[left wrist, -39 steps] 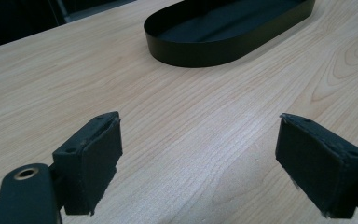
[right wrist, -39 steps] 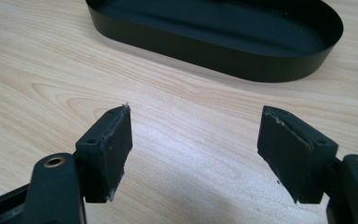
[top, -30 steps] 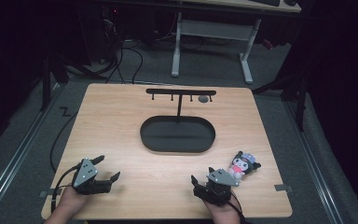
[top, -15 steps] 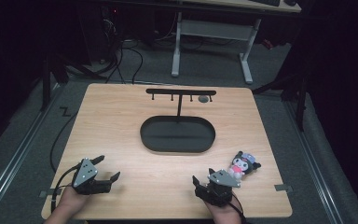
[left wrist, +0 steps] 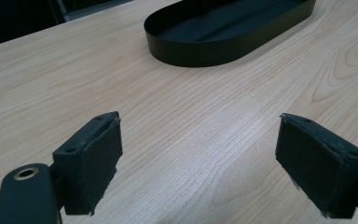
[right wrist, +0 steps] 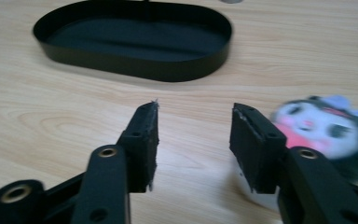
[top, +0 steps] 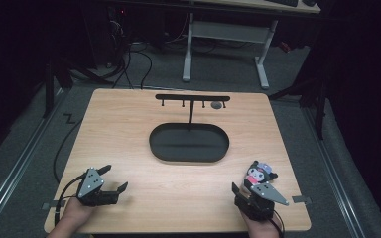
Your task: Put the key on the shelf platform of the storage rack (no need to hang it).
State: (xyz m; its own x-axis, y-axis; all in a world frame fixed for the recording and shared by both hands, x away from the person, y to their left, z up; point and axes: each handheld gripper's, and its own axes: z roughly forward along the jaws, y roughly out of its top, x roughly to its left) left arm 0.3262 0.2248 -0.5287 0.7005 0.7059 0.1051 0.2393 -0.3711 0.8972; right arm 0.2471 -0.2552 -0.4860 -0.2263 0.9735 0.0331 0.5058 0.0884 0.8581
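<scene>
— Down at the lower right of the high view, what are you working next to?

— Your right gripper [top: 245, 191] is sitting just left of and below the plush doll [top: 259, 174]. The doll is lying flat on the table [top: 129, 124], near its right edge, with its long axis running up and slightly right in the frame; the head with the hat is pointing toward the upper right, away from you. Its lower part is hiding under the gripper's grey plate.

— And the jaws there?

— They have just been closing and are now standing about half open. In the right gripper view the pads [right wrist: 145, 140] are facing bare wood, with nothing between them; the doll's face [right wrist: 324, 128] is lying outside the right-hand jaw, just beside it, blurred.

— What is around it?

— You are seeing a black oval tray [top: 189, 143] at the centre of the table, well apart from the doll, up and to the left. Behind it a black T-shaped rack [top: 192, 98] is standing upright, with a small grey round piece [top: 217, 105] near its right end. Only open wood is lying between the doll and the tray.

— The other hand?

— Your left gripper [top: 116, 178] is resting at the lower left, jaws spread wide and holding nothing; its own view is showing bare table between the pads [left wrist: 95, 158] and the tray [left wrist: 205, 51] at the top.
</scene>
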